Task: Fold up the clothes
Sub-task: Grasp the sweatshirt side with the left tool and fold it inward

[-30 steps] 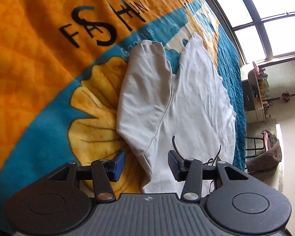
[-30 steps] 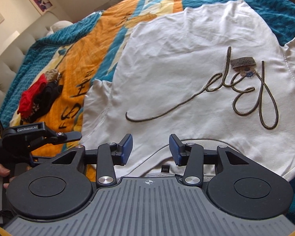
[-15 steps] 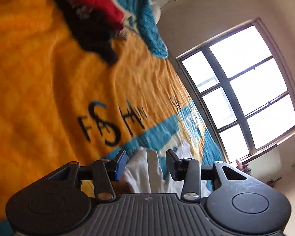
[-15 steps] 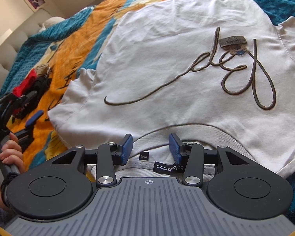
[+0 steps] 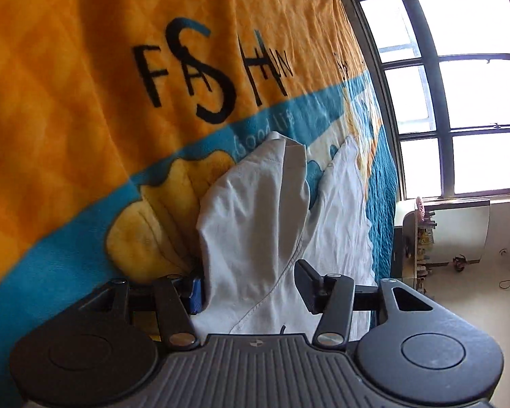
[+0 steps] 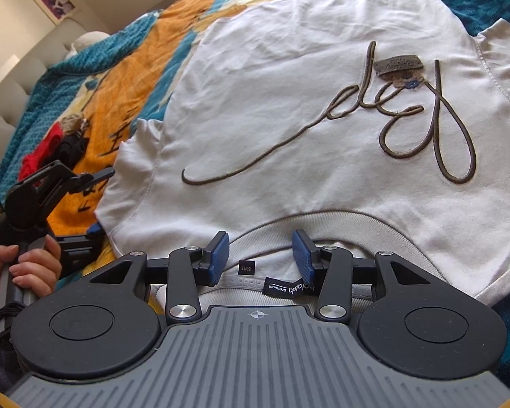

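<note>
A white T-shirt (image 6: pixel 289 78) with a brown cord script lies front up on the orange and teal blanket (image 6: pixel 125 78). My right gripper (image 6: pixel 260 258) hovers open just over the collar (image 6: pixel 323 222), with the neck label (image 6: pixel 289 289) below its fingers. In the left wrist view, the shirt's sleeve (image 5: pixel 255 210) runs up between the open fingers of my left gripper (image 5: pixel 251 289), and its fabric hides part of the left finger. The right wrist view shows the left gripper (image 6: pixel 97 202) at the sleeve's edge, held by a hand (image 6: pixel 23 265).
A heap of red and black clothes (image 6: pixel 54 142) lies on the blanket beyond the left gripper. A padded headboard (image 6: pixel 3 102) stands at the left. A large window (image 5: pixel 459 85) and a shelf with small items (image 5: pixel 425 234) are past the bed's far side.
The left gripper swung up toward the window and came back down, now closer, with the sleeve between its fingers. The right gripper drew back slightly, so the collar and neck label show.
</note>
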`<state>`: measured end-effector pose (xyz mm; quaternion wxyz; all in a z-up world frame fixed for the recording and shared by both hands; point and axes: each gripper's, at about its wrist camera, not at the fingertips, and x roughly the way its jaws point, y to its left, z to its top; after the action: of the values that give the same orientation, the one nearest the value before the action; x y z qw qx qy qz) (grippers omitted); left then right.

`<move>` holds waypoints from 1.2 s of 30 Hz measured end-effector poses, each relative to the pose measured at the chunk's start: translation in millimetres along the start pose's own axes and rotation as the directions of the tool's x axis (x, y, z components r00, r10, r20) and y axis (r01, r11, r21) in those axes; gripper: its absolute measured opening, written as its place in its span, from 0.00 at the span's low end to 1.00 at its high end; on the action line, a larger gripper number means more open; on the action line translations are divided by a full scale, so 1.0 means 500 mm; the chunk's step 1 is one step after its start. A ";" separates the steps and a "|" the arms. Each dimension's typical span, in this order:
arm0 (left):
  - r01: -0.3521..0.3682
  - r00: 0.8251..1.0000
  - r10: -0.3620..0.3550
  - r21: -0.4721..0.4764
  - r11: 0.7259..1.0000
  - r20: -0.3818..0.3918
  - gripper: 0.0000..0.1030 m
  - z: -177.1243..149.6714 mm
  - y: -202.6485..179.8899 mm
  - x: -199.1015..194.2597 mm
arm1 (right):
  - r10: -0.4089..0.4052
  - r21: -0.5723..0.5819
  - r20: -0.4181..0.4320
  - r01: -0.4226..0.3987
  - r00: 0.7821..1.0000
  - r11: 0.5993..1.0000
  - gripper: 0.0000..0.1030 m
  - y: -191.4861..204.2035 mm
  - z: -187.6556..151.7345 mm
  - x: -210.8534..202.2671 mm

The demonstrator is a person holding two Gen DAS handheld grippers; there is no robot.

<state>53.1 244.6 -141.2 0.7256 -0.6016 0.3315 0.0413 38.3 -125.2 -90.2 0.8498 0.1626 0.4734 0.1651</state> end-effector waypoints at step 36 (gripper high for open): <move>-0.145 0.965 0.111 0.132 0.981 0.237 0.45 0.072 0.005 -0.121 | 0.018 0.107 0.070 -0.025 0.997 0.994 0.48 -0.036 0.009 -0.040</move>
<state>20.7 298.3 -109.1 0.7975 -0.5144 0.2863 0.1323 34.4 -150.7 -80.7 0.8538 0.2188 0.4504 0.1427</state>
